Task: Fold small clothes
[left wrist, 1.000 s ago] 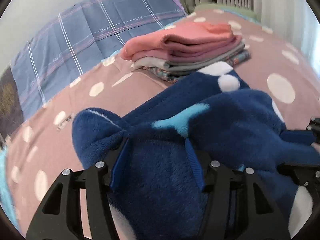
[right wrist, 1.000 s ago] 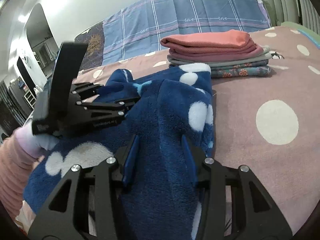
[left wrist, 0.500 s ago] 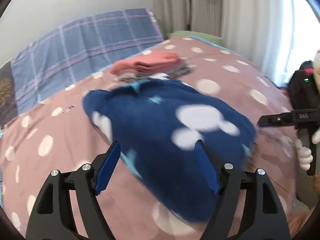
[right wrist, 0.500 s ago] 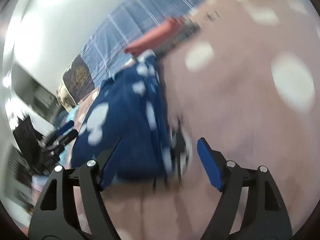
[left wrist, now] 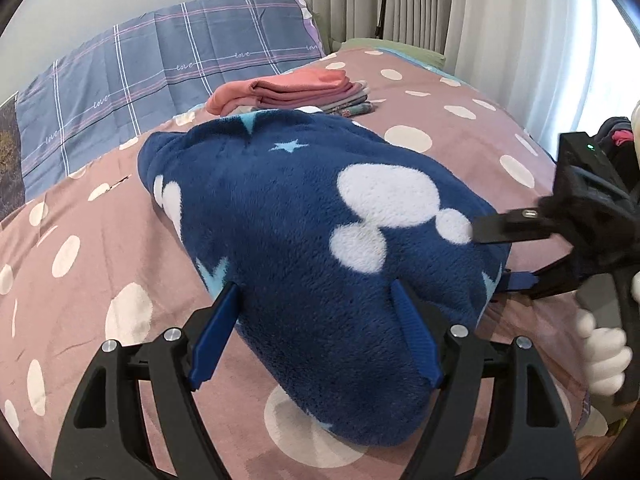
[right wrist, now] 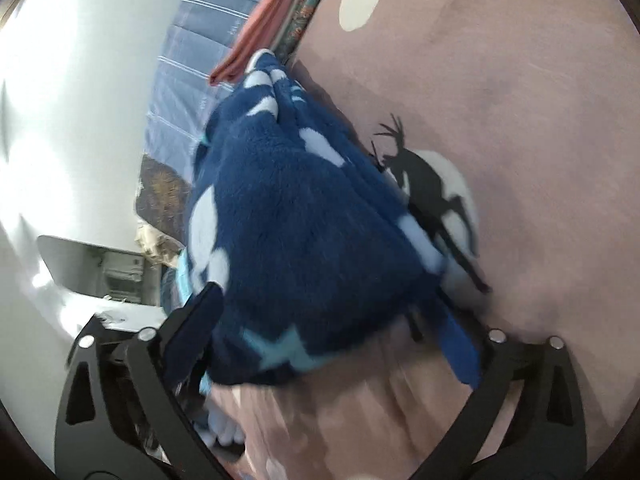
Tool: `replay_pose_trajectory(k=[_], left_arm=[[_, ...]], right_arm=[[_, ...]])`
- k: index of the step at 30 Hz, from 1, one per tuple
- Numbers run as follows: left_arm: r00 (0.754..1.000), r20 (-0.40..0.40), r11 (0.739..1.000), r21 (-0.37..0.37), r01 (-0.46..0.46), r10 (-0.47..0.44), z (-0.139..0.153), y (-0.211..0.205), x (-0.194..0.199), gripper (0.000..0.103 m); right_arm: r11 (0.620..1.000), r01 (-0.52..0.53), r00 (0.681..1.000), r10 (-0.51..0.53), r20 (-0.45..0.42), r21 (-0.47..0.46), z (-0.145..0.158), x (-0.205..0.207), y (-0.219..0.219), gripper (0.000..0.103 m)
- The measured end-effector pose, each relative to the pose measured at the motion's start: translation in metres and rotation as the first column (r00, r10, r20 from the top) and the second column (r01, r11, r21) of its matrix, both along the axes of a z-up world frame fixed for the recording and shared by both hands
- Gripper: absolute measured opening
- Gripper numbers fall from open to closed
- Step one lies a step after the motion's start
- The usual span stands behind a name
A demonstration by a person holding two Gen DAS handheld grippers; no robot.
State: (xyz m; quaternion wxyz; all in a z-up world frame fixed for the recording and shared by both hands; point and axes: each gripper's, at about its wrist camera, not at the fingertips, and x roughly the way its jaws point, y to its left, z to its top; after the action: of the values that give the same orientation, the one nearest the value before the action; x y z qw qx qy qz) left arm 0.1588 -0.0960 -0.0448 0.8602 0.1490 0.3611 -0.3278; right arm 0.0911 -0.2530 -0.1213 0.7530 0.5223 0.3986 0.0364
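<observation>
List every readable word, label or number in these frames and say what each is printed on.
"love": repeated in small white script along the stripes of the blue plaid pillowcase.
Right claw: no readable marking.
Blue fleece garment: stars and dots only, no text.

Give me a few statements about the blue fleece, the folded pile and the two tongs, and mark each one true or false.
1. The blue fleece lies folded on a spotted bedspread. True.
2. The pile of folded clothes sits on top of the blue fleece. False: it rests on the bedspread behind the fleece.
3. The top piece of the pile is pink. True.
4. The left tongs are clamped shut on the fleece. False: their jaws stand wide apart, with the fleece between them.
5. The right tongs are closed on nothing. False: they are open, having just been opening, around a corner of the fleece.
</observation>
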Motion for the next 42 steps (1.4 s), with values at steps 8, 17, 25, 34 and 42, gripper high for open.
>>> replay_pose_trajectory(k=[8, 17, 25, 34, 42], left_arm=[[1.000, 0.005, 1.000, -0.027, 0.010, -0.010, -0.001, 0.001, 0.001, 0.079], [1.000, -0.010, 0.998, -0.060, 0.024, -0.024, -0.003, 0.003, 0.007, 0.084], [0.997, -0.062, 0.973, -0.230, 0.024, -0.039, 0.008, 0.029, 0.044, 0.091], [0.859, -0.508, 0.836, -0.442, -0.325, 0.066, -0.067, 0.056, 0.218, 0.102], [0.922, -0.380, 0.896, -0.382, -0.226, 0.071, -0.061, 0.014, 0.240, 0.088]], right_arm=[[0.996, 0.003, 0.999, 0.001, 0.038, -0.091, 0.000, 0.012, 0.015, 0.101], [0.987, 0.077, 0.996, -0.070, 0.056, -0.139, 0.001, 0.028, 0.024, 0.101], [0.987, 0.049, 0.995, -0.034, 0.097, -0.152, 0.001, 0.019, 0.021, 0.095], [0.985, 0.043, 0.994, -0.026, 0.106, -0.167, 0.001, 0.026, 0.024, 0.098], [0.990, 0.074, 0.993, -0.063, 0.097, -0.116, -0.001, 0.030, 0.020, 0.101]])
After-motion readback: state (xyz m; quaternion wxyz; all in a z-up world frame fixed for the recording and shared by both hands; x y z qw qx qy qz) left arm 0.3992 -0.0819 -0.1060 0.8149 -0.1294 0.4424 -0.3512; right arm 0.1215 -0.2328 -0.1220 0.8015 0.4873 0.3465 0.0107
